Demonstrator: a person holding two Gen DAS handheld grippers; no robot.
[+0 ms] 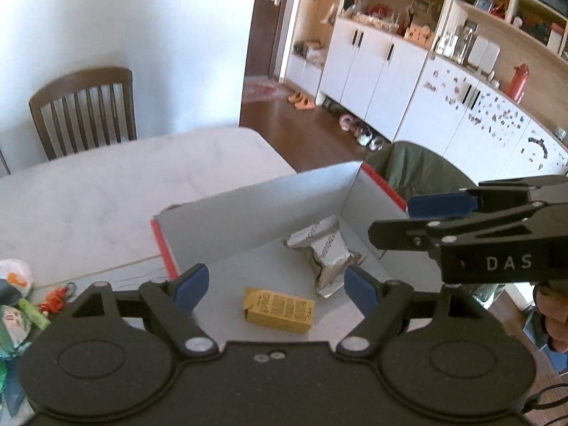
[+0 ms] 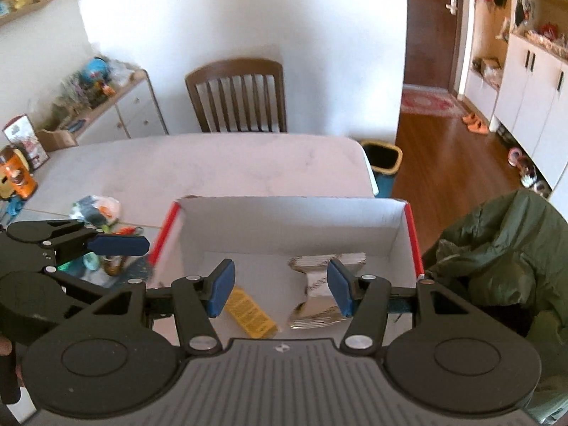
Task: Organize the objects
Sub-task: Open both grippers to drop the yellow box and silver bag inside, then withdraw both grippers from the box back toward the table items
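A white cardboard box with red edges [image 1: 248, 213] [image 2: 291, 220] stands on the pale table. Inside it lie a small yellow carton [image 1: 278, 309] [image 2: 250, 314] and a crumpled silver packet [image 1: 328, 252] [image 2: 316, 284]. My left gripper [image 1: 277, 287] hangs open above the box floor, just over the yellow carton, holding nothing. My right gripper [image 2: 280, 293] is open over the box too, its blue pads either side of the packet and carton, apart from both. The right gripper [image 1: 419, 220] shows in the left wrist view at the box's right wall; the left gripper [image 2: 117, 245] shows at left in the right wrist view.
Loose small items and wrappers [image 1: 21, 301] [image 2: 99, 213] lie on the table left of the box. A green jacket [image 2: 497, 248] drapes a chair at the right. A wooden chair [image 2: 238, 96] stands at the far side. An orange tin [image 2: 16, 177] is at far left.
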